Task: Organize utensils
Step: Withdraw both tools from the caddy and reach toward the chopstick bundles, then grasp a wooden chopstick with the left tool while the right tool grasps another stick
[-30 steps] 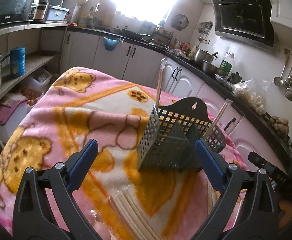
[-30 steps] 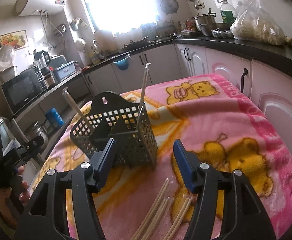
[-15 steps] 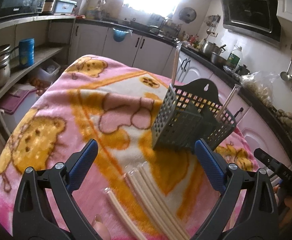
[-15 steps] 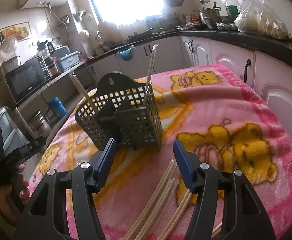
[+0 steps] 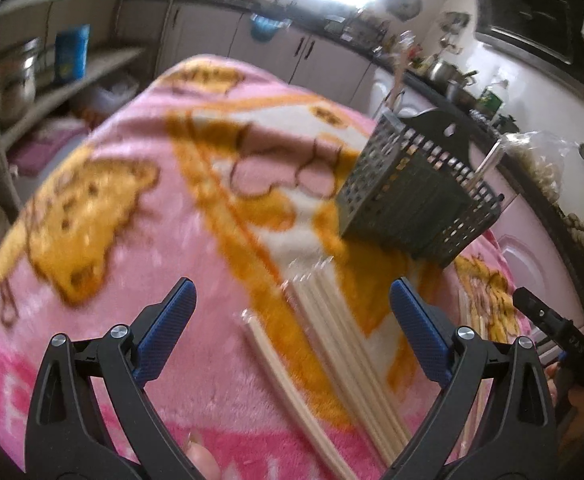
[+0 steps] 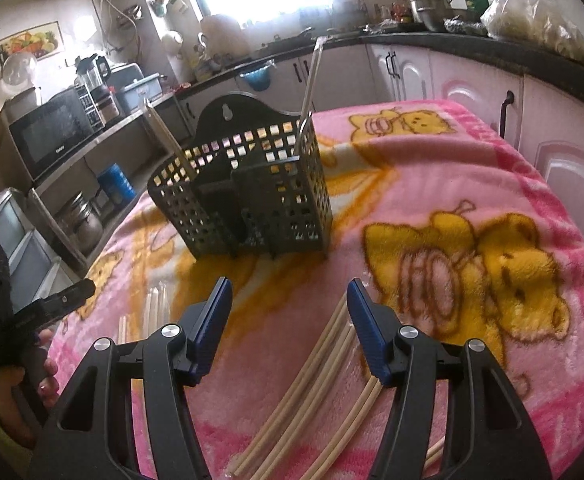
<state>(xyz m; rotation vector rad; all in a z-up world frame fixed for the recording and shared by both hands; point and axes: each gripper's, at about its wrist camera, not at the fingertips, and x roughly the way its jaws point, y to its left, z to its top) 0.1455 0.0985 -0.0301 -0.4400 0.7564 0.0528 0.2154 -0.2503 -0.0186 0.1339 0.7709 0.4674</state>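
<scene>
Chopsticks [image 6: 323,364] lie flat on the pink blanket [image 6: 471,168] that covers the table, their long axis running from the near edge up toward the dark basket [image 6: 248,200]. In the right wrist view a loose fan of them lies just below and between the blue pads of the right gripper [image 6: 290,328], whose jaws stand partly apart with nothing between them. In the left wrist view a second bundle [image 5: 343,344] points the same way, tips toward the basket, under the left gripper [image 5: 292,328]; its jaws are spread wide and grip nothing. That picture is smeared, so the count of sticks there is uncertain, and one stick seems to lie a little apart on the left of the bundle.

Further out, the basket stands upright on the blanket beyond both bundles. Two sticks already stand in it: one [image 6: 309,88] nearly upright at its right corner, one [image 6: 166,140] leaning left at the other side.

Right of the basket the blanket is open up to its far edge by the white cabinets [image 6: 443,76]. On the left the blanket ends near shelves [image 6: 72,184] holding a microwave and pots.
</scene>
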